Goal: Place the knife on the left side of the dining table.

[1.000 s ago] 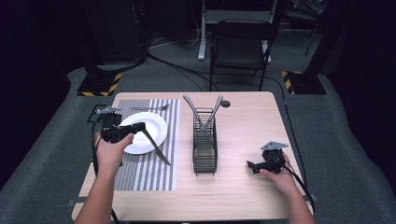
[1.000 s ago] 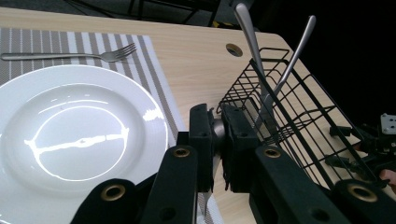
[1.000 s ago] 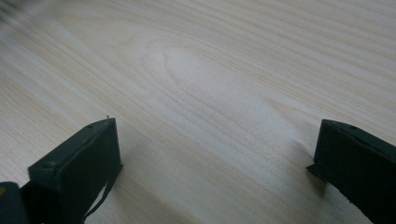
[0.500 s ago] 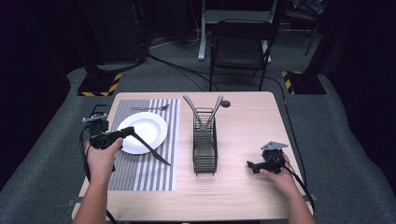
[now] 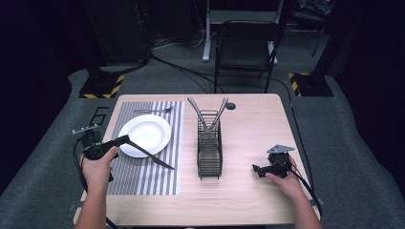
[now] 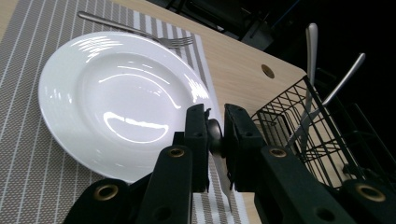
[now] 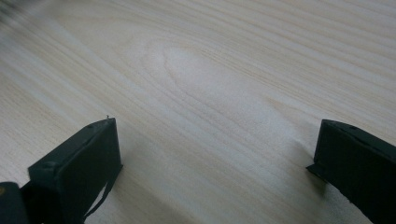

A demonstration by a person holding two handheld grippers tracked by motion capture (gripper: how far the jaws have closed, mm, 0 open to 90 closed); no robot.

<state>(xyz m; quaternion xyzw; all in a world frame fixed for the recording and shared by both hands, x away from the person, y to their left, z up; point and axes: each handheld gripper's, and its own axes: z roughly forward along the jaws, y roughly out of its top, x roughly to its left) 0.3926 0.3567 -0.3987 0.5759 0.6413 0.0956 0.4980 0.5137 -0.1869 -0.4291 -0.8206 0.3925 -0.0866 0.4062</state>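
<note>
My left gripper (image 5: 125, 139) sits at the near left rim of the white plate (image 5: 145, 135), shut on the handle of a table knife (image 5: 148, 155). The blade runs right across the striped placemat (image 5: 148, 181). In the left gripper view the pads clamp the metal knife (image 6: 215, 140) beside the plate (image 6: 116, 93). Its jaws have just been easing open slightly, with the knife still between them. My right gripper (image 5: 256, 170) rests open on the table at the right. In its own view the right gripper (image 7: 217, 140) has only bare wood between its fingers.
A fork (image 5: 153, 110) lies on the mat beyond the plate. A black wire rack (image 5: 209, 152) stands mid-table with two utensils (image 5: 198, 112) leaning out of its far end. A round hole (image 5: 230, 106) marks the tabletop. A chair (image 5: 246, 47) stands behind the table.
My left hand has moved left and toward the near edge, sinking lower, with the knife still in its jaws. The right hand has stayed put.
</note>
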